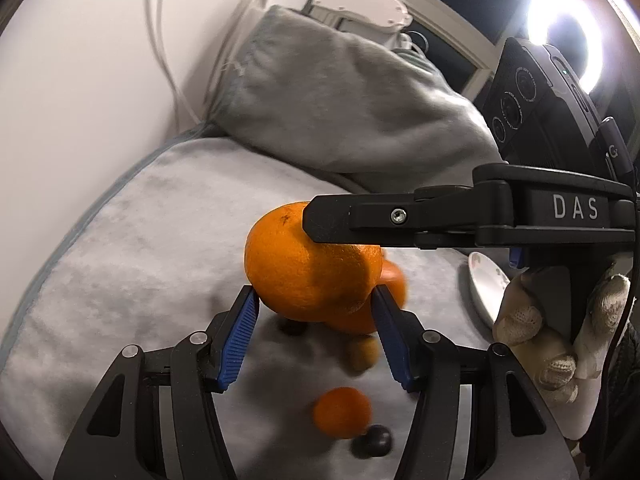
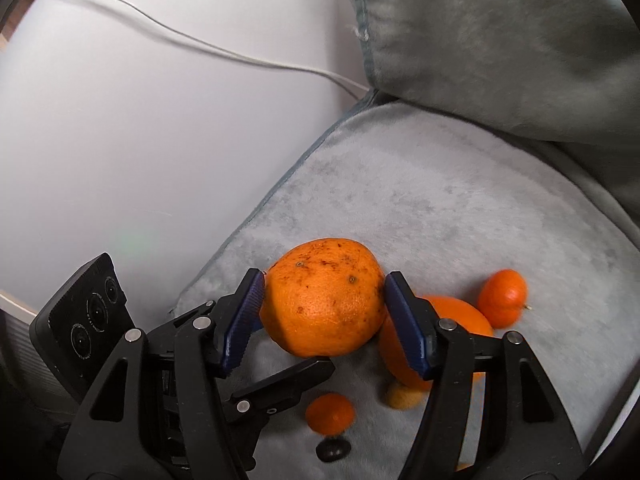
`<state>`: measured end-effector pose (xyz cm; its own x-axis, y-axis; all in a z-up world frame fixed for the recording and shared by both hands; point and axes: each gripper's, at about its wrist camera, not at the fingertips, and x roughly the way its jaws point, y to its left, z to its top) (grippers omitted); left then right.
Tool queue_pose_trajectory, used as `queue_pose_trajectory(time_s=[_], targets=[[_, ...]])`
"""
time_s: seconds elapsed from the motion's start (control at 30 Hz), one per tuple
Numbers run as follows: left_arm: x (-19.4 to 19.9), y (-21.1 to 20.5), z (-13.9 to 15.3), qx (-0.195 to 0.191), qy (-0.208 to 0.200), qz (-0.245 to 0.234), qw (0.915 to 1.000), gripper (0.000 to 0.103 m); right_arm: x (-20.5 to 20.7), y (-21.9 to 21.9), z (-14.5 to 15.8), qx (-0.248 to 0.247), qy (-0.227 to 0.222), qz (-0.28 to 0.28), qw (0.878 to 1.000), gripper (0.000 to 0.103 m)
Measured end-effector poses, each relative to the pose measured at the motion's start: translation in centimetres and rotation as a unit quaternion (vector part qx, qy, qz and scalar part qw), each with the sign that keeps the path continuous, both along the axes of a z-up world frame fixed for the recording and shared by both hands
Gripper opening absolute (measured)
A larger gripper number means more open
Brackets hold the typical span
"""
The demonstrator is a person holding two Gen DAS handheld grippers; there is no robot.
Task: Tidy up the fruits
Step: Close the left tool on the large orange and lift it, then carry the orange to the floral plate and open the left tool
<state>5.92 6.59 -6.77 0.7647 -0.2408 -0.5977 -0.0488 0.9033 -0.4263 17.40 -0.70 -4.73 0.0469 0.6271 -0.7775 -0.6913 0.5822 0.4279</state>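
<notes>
A large orange [image 1: 310, 264] [image 2: 324, 300] is held in the air above a grey cushion [image 1: 140, 240] [image 2: 440, 208]. My right gripper [image 2: 324, 292] is shut on it, blue pads on both sides. My left gripper [image 1: 314, 300] has its jaws around the orange's lower part; its blue pads [image 1: 240, 340] stand close to the fruit, contact unclear. The right gripper's finger [image 1: 360, 220] crosses the left wrist view over the orange. On the cushion lie a second big orange [image 2: 436, 336], two small mandarins [image 2: 502, 298] [image 2: 330, 412], a yellowish small fruit [image 2: 402, 396] and a dark round fruit [image 2: 333, 449].
A white plate [image 1: 486, 288] lies at the cushion's right edge. A grey pillow [image 1: 340, 100] [image 2: 500, 40] leans at the back. White wall with cables [image 2: 200, 48] on the left. A bright ring light [image 1: 568, 32] shines at top right.
</notes>
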Motion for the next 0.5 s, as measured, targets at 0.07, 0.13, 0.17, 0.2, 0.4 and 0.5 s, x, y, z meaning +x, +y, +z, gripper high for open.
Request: queue_pose_trajectory(time_s=[0.07,0.13,0.17,0.2,0.4,0.5], targets=[[-0.1,-0.9,0.5,0.005,-0.006,-0.007,0.9999,0.058,-0.2,-1.0,0.6,0.005,-0.004,-0.007,1.000,0.065],[0.0,-1.7,0.8,0.007,-0.010,-0.015,0.9998,0.058,-0.4,-2.2,1.0,0.009,-0.008,-0.016,1.000,0.065],[0.0,-2.2,1.0,0.008,-0.011,-0.018,0.9997,0.058,-0.4,-2.7,1.2,0.010,-0.010,-0.020,1.000,0.065],[0.0,-2.8,1.1,0.009,-0.013,-0.024,0.9996,0.058,-0.5,-3.3,1.4,0.011,-0.013,-0.024,1.000,0.065],[0.3,-6.3,2.0,0.014,-0.019,-0.059,0.9980,0.058,-1.0,-7.7,2.2,0.018,-0.025,-0.057,0.998,0.065],[0.6,-8.5,2.2,0.015,-0.022,-0.079,0.9965,0.058,-1.2,-10.8,2.5,0.021,-0.031,-0.078,0.996,0.065]])
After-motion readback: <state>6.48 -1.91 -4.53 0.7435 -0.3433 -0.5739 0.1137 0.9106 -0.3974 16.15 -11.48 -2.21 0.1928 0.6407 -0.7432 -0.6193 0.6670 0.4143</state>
